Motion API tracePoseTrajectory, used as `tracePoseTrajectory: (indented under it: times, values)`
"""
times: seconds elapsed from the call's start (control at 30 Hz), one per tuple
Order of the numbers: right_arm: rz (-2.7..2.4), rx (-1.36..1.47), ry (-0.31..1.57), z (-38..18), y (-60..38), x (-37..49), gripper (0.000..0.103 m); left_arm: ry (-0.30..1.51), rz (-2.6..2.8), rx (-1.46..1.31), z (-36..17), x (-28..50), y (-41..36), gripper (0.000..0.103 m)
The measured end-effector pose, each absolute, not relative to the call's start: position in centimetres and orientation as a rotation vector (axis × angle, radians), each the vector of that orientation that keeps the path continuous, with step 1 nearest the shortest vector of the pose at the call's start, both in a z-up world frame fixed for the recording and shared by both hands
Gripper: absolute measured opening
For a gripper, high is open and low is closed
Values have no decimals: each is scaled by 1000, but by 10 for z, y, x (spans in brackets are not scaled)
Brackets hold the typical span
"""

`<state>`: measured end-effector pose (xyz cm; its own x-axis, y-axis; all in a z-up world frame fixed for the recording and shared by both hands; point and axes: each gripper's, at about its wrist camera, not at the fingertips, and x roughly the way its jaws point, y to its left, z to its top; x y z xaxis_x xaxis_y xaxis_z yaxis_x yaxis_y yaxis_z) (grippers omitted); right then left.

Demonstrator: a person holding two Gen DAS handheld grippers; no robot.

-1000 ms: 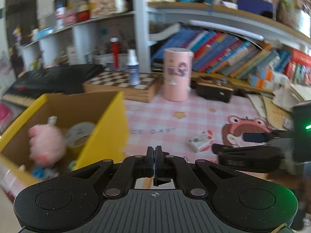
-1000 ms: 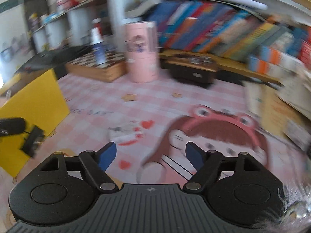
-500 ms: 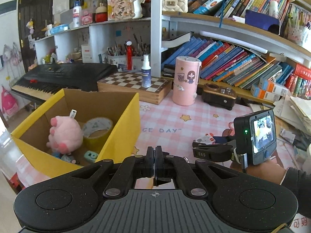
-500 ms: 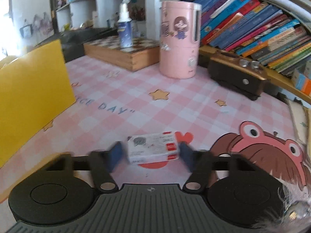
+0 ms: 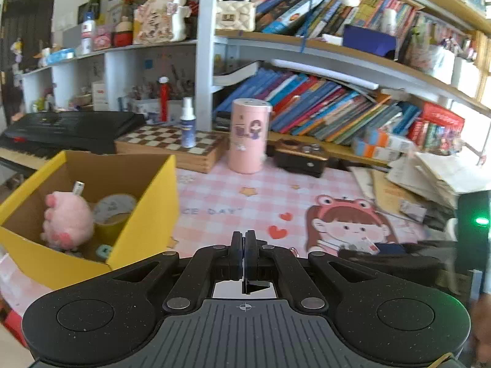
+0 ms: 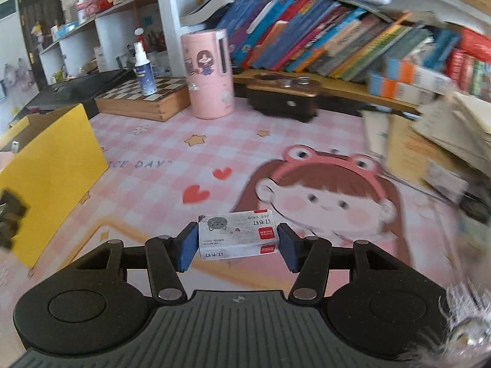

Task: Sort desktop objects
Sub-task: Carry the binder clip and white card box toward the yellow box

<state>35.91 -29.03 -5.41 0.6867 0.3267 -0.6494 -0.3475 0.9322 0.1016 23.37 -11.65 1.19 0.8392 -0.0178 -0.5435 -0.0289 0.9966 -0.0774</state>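
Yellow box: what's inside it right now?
The yellow box holds a pink plush toy, a tape roll and a small teal item. Its near wall hides the rest of the floor.

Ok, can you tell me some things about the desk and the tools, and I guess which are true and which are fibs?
1. The right tool grips a small white staple box. True.
2. The left tool is wide open. False: its fingers are shut together, holding nothing.
3. A pink plush toy lies in the yellow box. True.
4. The spray bottle stands on the keyboard. False: it stands on the chessboard.
5. The yellow box is empty. False: it also holds a tape roll.
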Motion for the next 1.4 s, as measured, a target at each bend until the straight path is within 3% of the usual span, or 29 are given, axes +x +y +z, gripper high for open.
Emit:
tracePoseTrajectory:
  times: [0.3, 0.63, 1.4]
  values:
    - [311, -9, 700, -12, -315, 267, 52, 551, -138, -144, 13, 210, -112, 0]
    - [161, -10, 650, -6, -295, 204, 52, 530, -239, -140, 14, 172, -78, 0]
    - [296, -35, 744, -13, -142, 52, 52, 556, -104, -152, 6, 22, 73, 0]
